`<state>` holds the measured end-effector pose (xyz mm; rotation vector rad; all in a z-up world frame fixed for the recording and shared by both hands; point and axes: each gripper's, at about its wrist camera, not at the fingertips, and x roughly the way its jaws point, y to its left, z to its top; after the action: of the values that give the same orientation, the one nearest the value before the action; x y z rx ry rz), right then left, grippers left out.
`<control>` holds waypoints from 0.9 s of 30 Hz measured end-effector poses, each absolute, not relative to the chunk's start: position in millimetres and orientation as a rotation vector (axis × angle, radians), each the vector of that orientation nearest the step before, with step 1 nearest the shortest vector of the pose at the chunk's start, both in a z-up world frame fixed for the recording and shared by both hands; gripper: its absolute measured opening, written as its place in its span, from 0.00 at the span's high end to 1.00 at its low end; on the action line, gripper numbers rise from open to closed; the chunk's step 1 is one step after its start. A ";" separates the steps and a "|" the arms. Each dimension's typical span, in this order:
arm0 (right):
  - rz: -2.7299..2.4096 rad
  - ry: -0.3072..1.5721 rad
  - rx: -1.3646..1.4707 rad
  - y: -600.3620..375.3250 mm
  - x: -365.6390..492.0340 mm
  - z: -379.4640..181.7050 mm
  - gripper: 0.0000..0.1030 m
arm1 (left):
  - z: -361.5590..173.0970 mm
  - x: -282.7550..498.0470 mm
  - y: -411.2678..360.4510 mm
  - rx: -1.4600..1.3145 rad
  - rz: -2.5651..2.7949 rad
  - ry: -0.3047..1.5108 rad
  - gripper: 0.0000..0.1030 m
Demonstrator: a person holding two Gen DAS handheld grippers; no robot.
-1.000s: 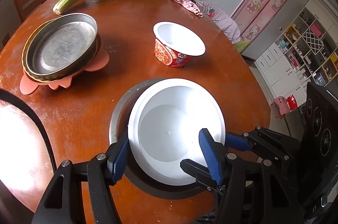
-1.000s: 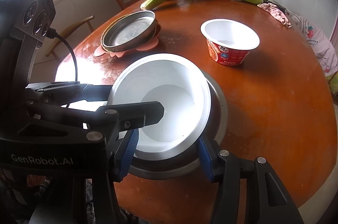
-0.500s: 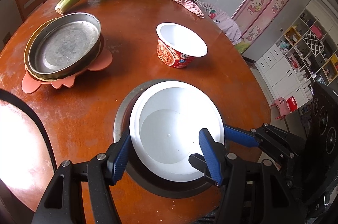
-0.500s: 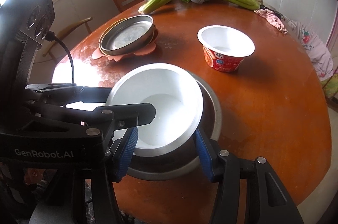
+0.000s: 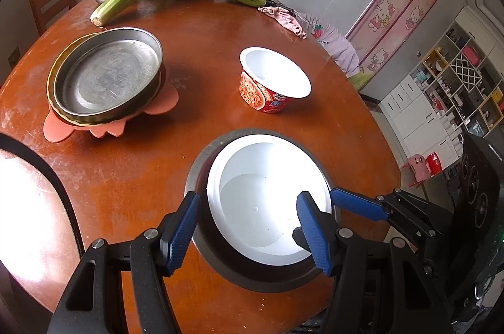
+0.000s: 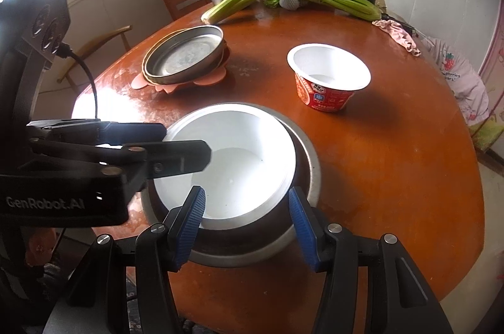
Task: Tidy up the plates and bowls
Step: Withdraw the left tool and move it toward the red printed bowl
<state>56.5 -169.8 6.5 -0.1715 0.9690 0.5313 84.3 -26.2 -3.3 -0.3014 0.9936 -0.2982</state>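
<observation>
Near edge of the counter (image 5: 126, 176): a white bowl (image 5: 261, 198) sits nested inside a metal bowl (image 5: 252, 277), both upright.
Just changed: a second ago the white bowl rode higher and hid more of the metal rim. Now it lies lower and more level, with the grey rim showing around most of it.
Left tongs (image 5: 249, 201): half open. One blue pad is just outside the metal bowl's rim and the other is over the white bowl's inside. Neither pad looks to be pressing.
Right tongs (image 6: 245, 195): also half open, straddling the near rim from the other side, and I see no pinch on either bowl.
Meaning for the task: the nesting step looks done, so both tongs could probably lift away freely.
Still to sort: a red paper bowl (image 5: 274, 82) stands alone mid-counter, well apart from the nested pair. It seems the likely next piece.
Plates: a metal plate (image 5: 107, 78) tops a small stack at the far left.
</observation>
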 end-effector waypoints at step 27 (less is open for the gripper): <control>0.471 0.931 -0.142 -189.8 77.6 26.2 0.39 | 16.1 99.1 -27.0 -0.265 -0.255 0.953 0.39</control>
<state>77.6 -189.8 26.2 -0.1417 0.9313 0.4709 99.1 -27.0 16.1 -0.2647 0.9526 -0.2547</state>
